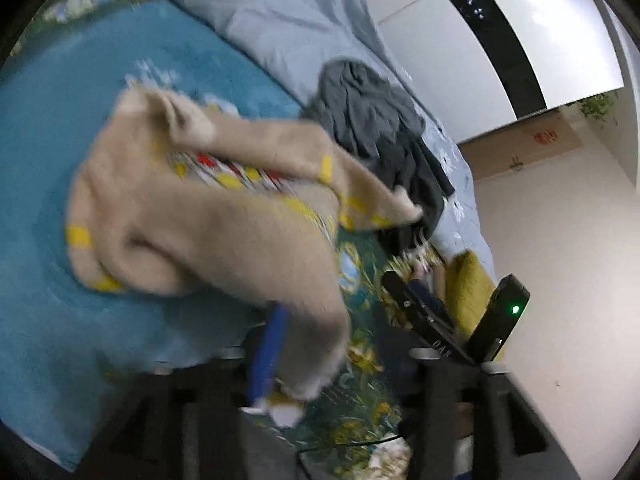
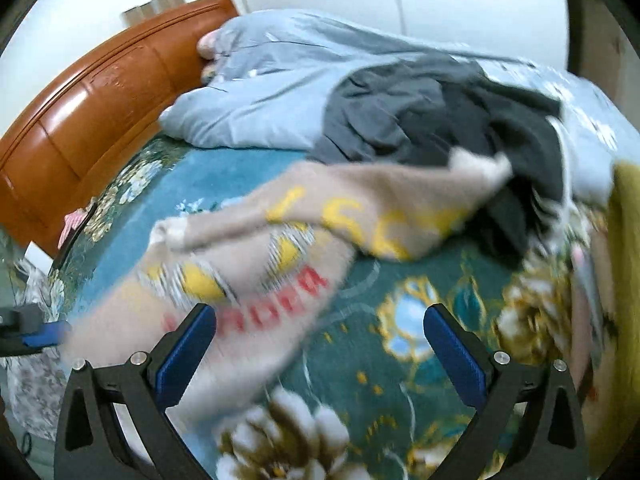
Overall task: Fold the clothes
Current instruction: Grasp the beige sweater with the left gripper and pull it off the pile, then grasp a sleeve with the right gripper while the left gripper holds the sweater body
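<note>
A beige sweater (image 1: 200, 220) with yellow and red print lies rumpled and motion-blurred on the teal flowered blanket (image 1: 48, 152). One hem of it hangs down into my left gripper (image 1: 300, 352), which looks shut on it; one blue finger (image 1: 266, 356) shows beside the cloth and the other is hidden. From the right wrist view the sweater (image 2: 280, 240) stretches across the blanket (image 2: 400, 320). My right gripper (image 2: 320, 320) is open just above the blanket, its left finger (image 2: 196, 340) over the sweater's printed part, with nothing held. The left gripper (image 2: 36, 336) shows at the far left edge.
A dark grey garment pile (image 2: 420, 120) sits behind the sweater, touching one sleeve. A light blue duvet (image 2: 260, 92) is heaped at the back. A wooden headboard (image 2: 80, 120) is at the left. A yellow cushion (image 1: 468, 292) lies at the bed's edge by a pale wall (image 1: 560, 220).
</note>
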Demonstrator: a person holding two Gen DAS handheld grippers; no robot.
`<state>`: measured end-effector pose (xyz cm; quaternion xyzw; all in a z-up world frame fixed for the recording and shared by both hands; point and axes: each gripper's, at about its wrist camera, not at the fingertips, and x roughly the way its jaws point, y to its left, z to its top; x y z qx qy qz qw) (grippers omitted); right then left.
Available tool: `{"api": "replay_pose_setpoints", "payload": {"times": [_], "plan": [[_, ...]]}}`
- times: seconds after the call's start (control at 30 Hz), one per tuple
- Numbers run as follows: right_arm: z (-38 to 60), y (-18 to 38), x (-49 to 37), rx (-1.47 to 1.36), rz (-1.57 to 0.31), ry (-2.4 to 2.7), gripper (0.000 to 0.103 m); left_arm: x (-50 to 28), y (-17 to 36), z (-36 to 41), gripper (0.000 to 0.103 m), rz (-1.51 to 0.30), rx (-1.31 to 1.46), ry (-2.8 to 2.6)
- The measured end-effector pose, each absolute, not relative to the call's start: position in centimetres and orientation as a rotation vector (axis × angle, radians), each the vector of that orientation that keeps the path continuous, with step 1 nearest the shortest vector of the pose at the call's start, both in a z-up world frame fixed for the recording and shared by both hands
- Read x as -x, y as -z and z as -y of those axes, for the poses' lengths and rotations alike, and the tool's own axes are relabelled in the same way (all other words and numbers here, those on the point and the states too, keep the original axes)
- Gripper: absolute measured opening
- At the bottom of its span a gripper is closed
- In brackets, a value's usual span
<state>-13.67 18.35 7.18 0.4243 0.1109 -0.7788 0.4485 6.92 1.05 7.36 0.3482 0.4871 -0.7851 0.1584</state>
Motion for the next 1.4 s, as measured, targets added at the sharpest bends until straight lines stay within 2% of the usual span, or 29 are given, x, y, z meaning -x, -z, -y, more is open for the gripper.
{"api": "replay_pose_setpoints", "payload": {"times": [0.1, 0.3, 0.4, 0.6, 0.67, 0.73, 0.77, 0.8, 0.83, 0.9, 0.97, 1.0, 1.03, 1.13, 1.4], "plan": [[-14.7, -7.4, 13.9, -1.006, -0.339, 1.864, 0.103, -8.9, -7.0, 1.6, 0.067, -1.371, -0.921, 2.169], [-6.4, -4.5, 11.4, -0.892, -0.706, 1.734, 0.102, -12.0, -1.1, 7.6, 0.068, -1.398, -0.921, 1.867], [-2.9, -1.8, 10.5, -0.823, -0.888, 1.704, 0.092, -12.7, 2.1, 9.7, 0.068, -1.426, -0.962, 1.770], [1.0, 2.0, 10.0, -0.782, -1.095, 1.598, 0.086, -12.6, 6.3, 13.0, 0.068, -1.429, -1.015, 1.711], [1.9, 2.4, 9.9, -0.752, -1.143, 1.585, 0.079, -12.4, 7.3, 13.7, 0.068, -1.447, -1.015, 1.703], [2.6, 2.3, 10.4, -0.771, -1.143, 1.612, 0.051, -12.2, 8.0, 14.3, 0.068, -1.472, -1.010, 1.697], [2.8, 2.1, 10.9, -0.801, -1.108, 1.622, 0.046, -12.0, 8.2, 14.5, 0.068, -1.490, -1.006, 1.697], [3.0, 1.8, 11.2, -0.826, -1.074, 1.633, 0.035, -11.9, 8.4, 14.6, 0.068, -1.508, -1.001, 1.696], [3.1, 1.4, 11.6, -0.850, -1.039, 1.643, 0.030, -11.8, 8.6, 14.7, 0.068, -1.520, -0.997, 1.686], [3.1, 0.5, 11.6, -0.839, -1.011, 1.680, 0.026, -11.9, 8.6, 14.8, 0.066, -1.550, -0.986, 1.659], [3.0, -0.8, 11.4, -0.813, -0.993, 1.715, 0.024, -11.9, 7.3, 14.4, 0.064, -1.507, -0.967, 1.687], [2.8, -1.4, 11.6, -0.808, -0.983, 1.732, 0.023, -11.9, 6.6, 14.1, 0.051, -1.480, -0.958, 1.705], [2.7, -2.0, 11.7, -0.805, -0.972, 1.749, 0.021, -11.9, 5.9, 13.8, 0.034, -1.453, -0.949, 1.722], [1.6, -4.3, 12.3, -0.803, -0.926, 1.812, 0.020, -11.9, 3.7, 13.1, 0.022, -1.371, -0.920, 1.771], [-2.5, -11.6, 14.1, -0.746, -0.776, 1.985, 0.019, -11.5, -2.7, 11.1, 0.019, -1.131, -0.836, 1.900]]}}
